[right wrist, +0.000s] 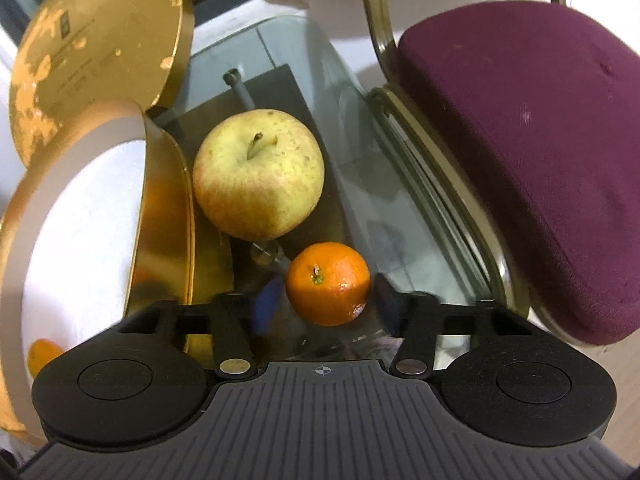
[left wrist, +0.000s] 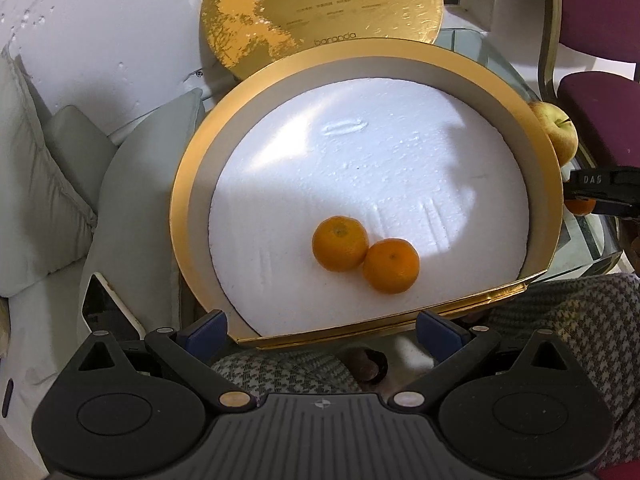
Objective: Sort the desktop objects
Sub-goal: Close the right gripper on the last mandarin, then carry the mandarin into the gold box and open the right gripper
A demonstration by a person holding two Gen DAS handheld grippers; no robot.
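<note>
Our left gripper (left wrist: 320,326) is spread wide and empty at the near rim of the round gold box (left wrist: 184,184), where two small orange tangerines (left wrist: 340,243) touch on its white foam floor. Our right gripper (right wrist: 326,300) brackets a third tangerine (right wrist: 328,283) on the glass tabletop (right wrist: 384,216), near a yellow-green apple (right wrist: 258,179); the blur hides any contact

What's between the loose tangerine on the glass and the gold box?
Only the box's own gold wall. The tangerine sits between the right tongs' spread fingers, outside that wall; the apple is behind it, not in the path. It must be lifted over the rim.
</note>
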